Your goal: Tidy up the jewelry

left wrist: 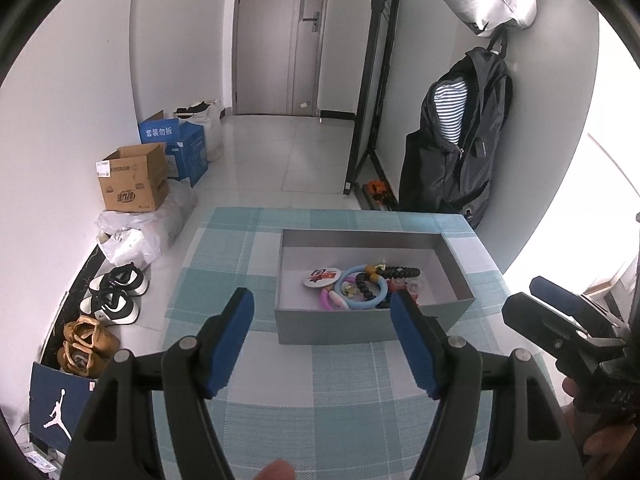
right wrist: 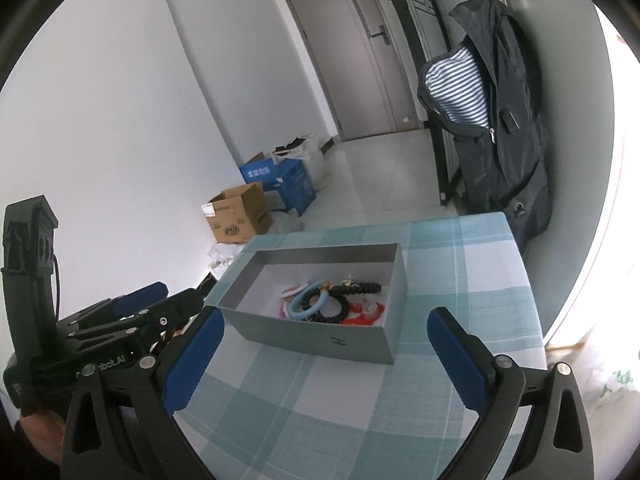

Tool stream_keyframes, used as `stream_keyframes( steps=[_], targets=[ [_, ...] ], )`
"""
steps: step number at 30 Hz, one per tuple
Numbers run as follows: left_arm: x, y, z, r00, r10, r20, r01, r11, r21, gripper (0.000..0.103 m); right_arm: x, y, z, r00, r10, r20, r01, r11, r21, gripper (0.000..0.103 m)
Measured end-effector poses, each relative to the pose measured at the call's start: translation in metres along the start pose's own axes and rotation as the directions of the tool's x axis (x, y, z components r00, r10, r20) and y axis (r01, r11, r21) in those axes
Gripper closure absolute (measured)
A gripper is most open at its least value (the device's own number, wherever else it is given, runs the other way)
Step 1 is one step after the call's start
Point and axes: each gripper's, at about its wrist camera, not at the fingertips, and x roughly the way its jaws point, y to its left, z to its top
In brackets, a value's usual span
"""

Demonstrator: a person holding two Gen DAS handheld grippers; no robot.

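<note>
A grey open box (left wrist: 340,328) (right wrist: 320,340) stands on the checked tablecloth (left wrist: 320,400) (right wrist: 320,420). Inside lie a light blue ring (left wrist: 382,294) (right wrist: 310,304), a black beaded bracelet (left wrist: 400,272) (right wrist: 340,310), a pink ring (left wrist: 326,300), a round badge (left wrist: 320,276) and red pieces (right wrist: 362,318). My left gripper (left wrist: 322,308) hovers open just before the box's near wall, nothing between its blue pads (left wrist: 232,340). My right gripper (right wrist: 326,322) is open too, over the cloth in front of the box, and holds nothing. Each gripper shows at the edge of the other's view.
The table ends shortly behind the box. On the floor to the left are cardboard boxes (left wrist: 134,178) (right wrist: 240,216), plastic bags (left wrist: 140,232) and shoes (left wrist: 114,296). A dark jacket (left wrist: 460,140) (right wrist: 500,120) hangs on the wall at right. A door (left wrist: 280,36) is at the back.
</note>
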Motion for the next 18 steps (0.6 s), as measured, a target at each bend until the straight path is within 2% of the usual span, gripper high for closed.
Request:
stream_keyframes(
  steps=[18],
  targets=[
    [0.0064, -0.0026, 0.0011, 1.000, -0.005, -0.017, 0.005, 1.000, -0.006, 0.037, 0.0016, 0.0012, -0.0001, 1.000, 0.002, -0.001, -0.002, 1.000, 0.004, 0.000]
  ],
)
